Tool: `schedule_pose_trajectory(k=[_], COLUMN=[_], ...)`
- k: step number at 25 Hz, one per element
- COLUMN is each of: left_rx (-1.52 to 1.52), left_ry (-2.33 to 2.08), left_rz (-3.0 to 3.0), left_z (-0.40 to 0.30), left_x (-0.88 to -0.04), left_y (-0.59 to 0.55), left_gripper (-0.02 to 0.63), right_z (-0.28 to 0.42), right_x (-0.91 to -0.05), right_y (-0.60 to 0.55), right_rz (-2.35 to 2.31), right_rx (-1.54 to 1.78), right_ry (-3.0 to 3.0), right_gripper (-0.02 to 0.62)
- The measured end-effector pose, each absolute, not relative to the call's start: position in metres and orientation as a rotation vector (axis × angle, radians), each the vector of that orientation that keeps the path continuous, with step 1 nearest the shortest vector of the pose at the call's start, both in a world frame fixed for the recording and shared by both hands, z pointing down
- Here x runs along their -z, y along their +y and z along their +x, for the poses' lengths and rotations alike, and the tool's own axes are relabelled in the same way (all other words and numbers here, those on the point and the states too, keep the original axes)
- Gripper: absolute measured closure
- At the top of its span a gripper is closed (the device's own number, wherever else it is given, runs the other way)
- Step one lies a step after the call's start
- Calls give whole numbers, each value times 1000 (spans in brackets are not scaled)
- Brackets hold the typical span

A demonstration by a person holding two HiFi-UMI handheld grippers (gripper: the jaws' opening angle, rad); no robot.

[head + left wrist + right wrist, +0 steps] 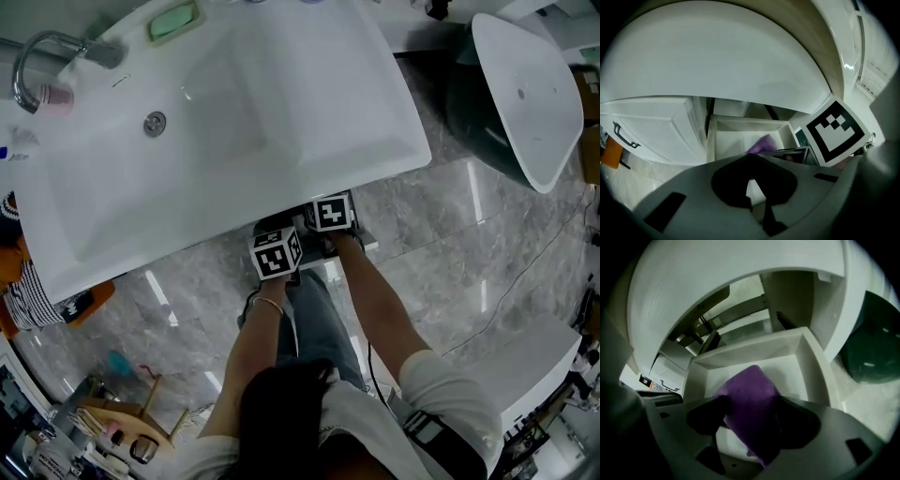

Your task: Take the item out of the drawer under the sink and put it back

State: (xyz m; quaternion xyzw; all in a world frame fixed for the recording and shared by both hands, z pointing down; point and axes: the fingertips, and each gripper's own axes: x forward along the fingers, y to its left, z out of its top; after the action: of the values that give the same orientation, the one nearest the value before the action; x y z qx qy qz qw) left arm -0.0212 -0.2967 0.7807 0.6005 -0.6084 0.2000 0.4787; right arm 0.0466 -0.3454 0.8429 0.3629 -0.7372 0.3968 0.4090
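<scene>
The white drawer (808, 357) under the sink (234, 122) stands pulled out. A purple, soft-looking item (752, 404) is held over it, and my right gripper (752, 416) is shut on that item. In the left gripper view the same purple item (761, 144) shows above the drawer (740, 125), next to the right gripper's marker cube (834, 131). My left gripper (750, 168) is beside it, jaws together and holding nothing. From the head view both grippers, left (276, 255) and right (331, 214), sit just under the sink's front edge, which hides the drawer.
A closed cabinet door with a dark handle (623, 136) lies left of the drawer. A dark green fixture with a white lid (525, 94) stands to the right on the grey marble floor (441, 234). A person in a striped top (28, 295) is at the left.
</scene>
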Motion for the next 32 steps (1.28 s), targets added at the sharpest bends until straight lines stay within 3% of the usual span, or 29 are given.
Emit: schedule_pose_trajectory(k=[9, 14, 18, 32], left_rx=[-473, -468, -469, -431], left_ry=[-1492, -1486, -1470, -1470], left_rz=[1441, 1448, 1456, 1503], left_z=[-27, -27, -27, -27], left_x=[-790, -789, -787, -745], left_y=[-298, -297, -293, -279], left_gripper=[603, 603, 603, 603], right_z=[51, 63, 64, 67], right_x=[-859, -861, -860, -799], right_y=[-347, -351, -348, -331], right_rz=[916, 937, 951, 1020], right_rx=[-854, -819, -829, -915], right_ry=[-1838, -1772, -1770, -1867], right_gripper=[264, 437, 489, 500])
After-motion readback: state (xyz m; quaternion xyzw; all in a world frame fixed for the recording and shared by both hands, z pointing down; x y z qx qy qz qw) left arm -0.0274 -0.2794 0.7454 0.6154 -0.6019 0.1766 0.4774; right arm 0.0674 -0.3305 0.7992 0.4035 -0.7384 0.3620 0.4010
